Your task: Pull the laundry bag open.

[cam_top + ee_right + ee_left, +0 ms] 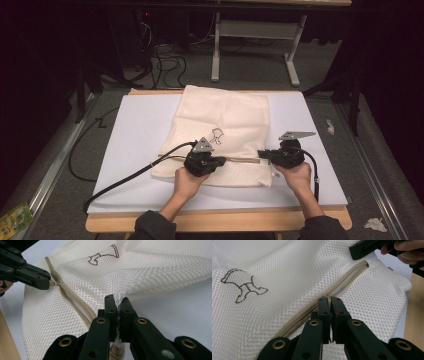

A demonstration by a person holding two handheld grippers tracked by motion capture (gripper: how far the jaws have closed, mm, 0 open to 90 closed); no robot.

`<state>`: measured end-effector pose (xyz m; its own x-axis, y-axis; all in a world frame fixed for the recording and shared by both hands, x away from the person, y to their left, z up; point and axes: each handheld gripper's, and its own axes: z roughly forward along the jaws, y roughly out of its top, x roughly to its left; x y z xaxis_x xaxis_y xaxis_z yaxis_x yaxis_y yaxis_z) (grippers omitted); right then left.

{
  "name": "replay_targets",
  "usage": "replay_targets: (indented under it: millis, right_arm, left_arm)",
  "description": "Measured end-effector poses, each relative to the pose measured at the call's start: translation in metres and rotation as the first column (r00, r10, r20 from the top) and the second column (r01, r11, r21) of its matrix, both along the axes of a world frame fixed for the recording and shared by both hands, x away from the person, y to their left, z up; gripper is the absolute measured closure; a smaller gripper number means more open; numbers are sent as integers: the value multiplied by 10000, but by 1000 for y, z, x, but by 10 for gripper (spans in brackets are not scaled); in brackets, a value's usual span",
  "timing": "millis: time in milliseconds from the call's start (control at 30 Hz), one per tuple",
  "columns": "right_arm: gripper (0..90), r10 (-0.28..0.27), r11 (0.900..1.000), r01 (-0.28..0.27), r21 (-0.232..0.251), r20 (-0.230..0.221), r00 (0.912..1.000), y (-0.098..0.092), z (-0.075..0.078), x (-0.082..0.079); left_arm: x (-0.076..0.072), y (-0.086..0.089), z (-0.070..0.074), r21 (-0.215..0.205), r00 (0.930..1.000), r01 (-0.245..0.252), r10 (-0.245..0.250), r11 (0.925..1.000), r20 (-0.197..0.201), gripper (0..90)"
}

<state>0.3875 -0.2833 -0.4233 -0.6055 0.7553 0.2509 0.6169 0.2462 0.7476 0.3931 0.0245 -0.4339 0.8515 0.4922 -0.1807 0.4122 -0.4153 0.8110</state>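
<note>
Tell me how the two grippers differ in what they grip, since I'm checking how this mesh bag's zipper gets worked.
The left gripper pinches the zipper pull, partway along the zipper; the right gripper clamps the mesh bag at the zipper's end. In the high view the left gripper sits over the bag's middle, the right gripper at its edge over the white sheet. Both are shut and face each other along the zipper line.

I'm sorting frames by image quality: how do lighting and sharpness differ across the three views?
High view: dim and soft, surroundings nearly black, mesh bag on the white sheet brightest. Left gripper view: evenly lit, weave and zipper crisp, near jaws slightly soft. Right gripper view: bright, mesh sharp, no glare.
</note>
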Motion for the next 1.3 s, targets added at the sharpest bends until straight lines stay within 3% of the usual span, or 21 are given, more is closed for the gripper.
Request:
replay_targets:
  millis: [533,633,1300]
  right_arm:
    - [889,-18,9996,19,-281,53,10000,4,0,0]
    - [889,-68,9998,67,-183,-18,10000,2,0,0]
    - [889,-88,9998,89,-202,77,9999,2,1,-1]
  left_arm:
    - [-2,17,6,-99,9992,-380,381,9992,77,873]
    - [-1,22,6,-183,9989,-475,475,9987,-46,873]
    - [0,39,13,-324,9971,-760,762,9966,60,873]
